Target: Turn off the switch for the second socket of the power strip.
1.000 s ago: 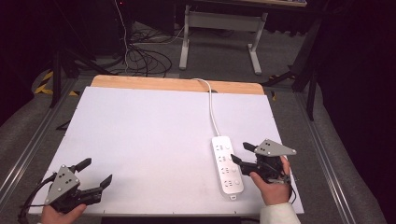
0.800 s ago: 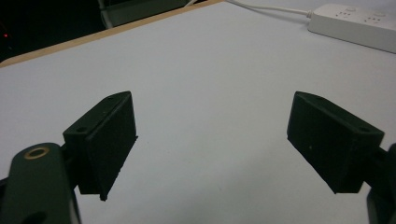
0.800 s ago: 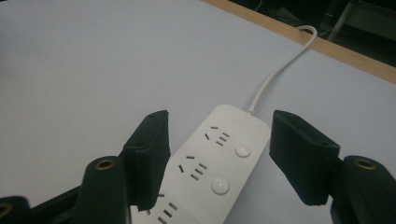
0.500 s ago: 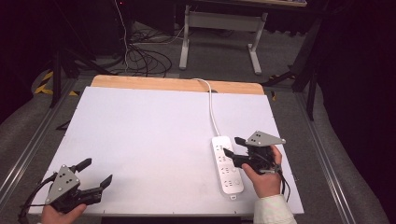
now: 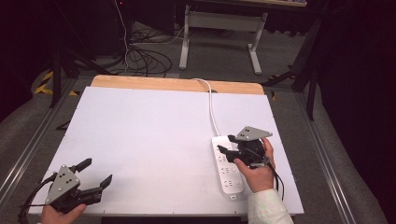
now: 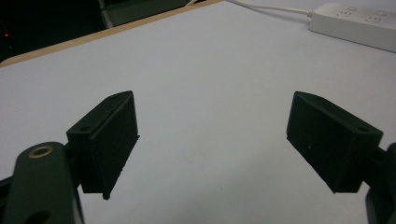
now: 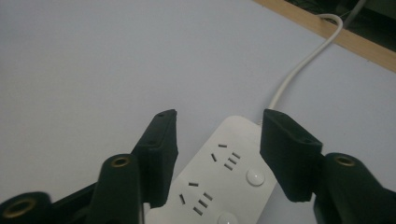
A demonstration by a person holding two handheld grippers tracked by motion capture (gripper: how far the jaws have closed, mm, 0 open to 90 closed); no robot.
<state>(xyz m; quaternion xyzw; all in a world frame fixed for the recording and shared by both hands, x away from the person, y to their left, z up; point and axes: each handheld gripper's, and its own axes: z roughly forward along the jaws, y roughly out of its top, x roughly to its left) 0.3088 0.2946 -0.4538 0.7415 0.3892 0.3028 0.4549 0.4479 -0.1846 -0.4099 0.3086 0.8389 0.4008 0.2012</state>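
A white power strip lies on the right part of the white board, and its white cable runs off over the far edge. My right gripper hovers open over the strip's cable end. In the right gripper view the jaws stand on either side of the strip, whose sockets and round buttons lie between them. At the near left corner my left gripper rests open on the board. In the left gripper view its jaws are spread wide over bare board, and the strip lies far off.
A wooden strip borders the far side of the board. Metal rails run along both sides of the table. Behind the table are floor cables and a white stand.
My right gripper has moved left and forward from beside the power strip to above its cable end. The left gripper has stayed put.
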